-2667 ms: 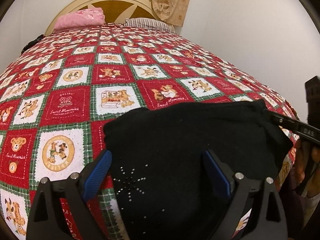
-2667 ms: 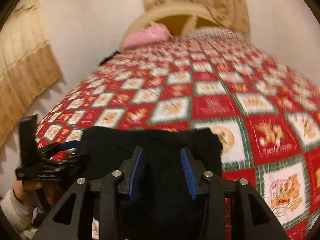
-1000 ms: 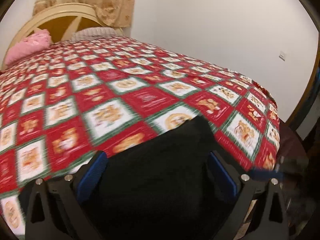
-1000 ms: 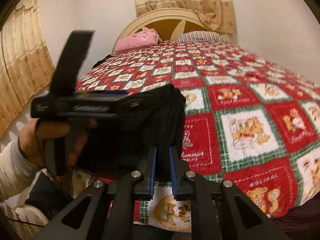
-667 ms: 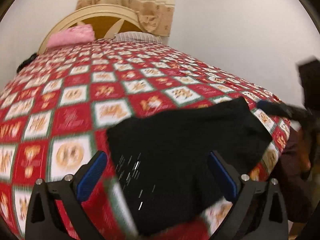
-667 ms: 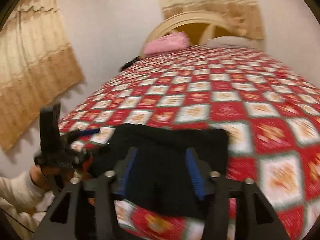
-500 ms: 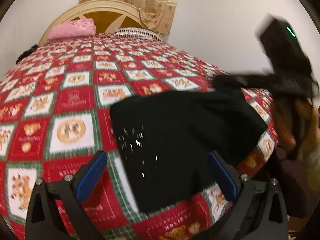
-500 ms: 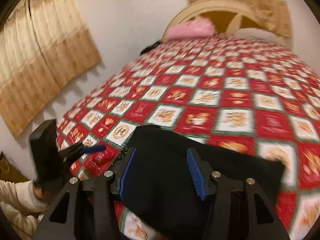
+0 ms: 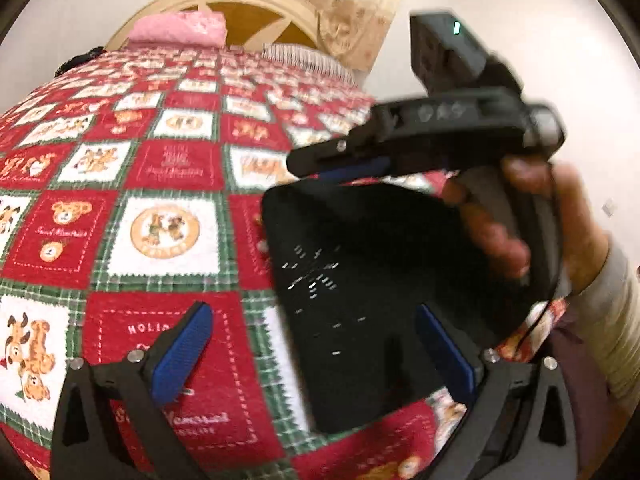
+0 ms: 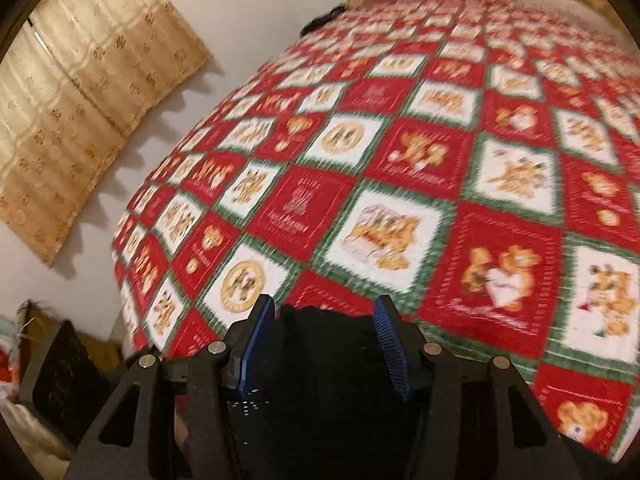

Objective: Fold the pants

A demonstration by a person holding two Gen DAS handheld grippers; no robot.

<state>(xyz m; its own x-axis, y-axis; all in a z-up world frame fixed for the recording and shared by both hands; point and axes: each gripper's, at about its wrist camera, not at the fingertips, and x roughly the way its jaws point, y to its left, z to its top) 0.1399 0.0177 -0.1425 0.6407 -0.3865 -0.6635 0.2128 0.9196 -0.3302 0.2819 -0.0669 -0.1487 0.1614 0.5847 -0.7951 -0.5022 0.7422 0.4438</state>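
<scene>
The black pants [image 9: 376, 280], folded into a compact bundle with small shiny studs, lie near the foot edge of the bed. My left gripper [image 9: 312, 348] is open wide, its blue pads on either side of the bundle's near part, above it. My right gripper [image 10: 324, 344] is open, and the black pants [image 10: 324, 384] show between and below its fingers. In the left wrist view the right gripper [image 9: 352, 160] hovers over the bundle's far edge, held by a hand.
The bed wears a red, white and green teddy-bear quilt [image 9: 168, 168]. A pink pillow [image 9: 180, 30] and a striped pillow [image 9: 308, 58] lie by the cream headboard. Beige curtains [image 10: 80, 112] hang on the left wall. A dark box [image 10: 60, 380] stands on the floor.
The right gripper opened after being shut on the pants and swung over the bundle's far edge. The left gripper stayed open and drew back. The bundle lies on the quilt.
</scene>
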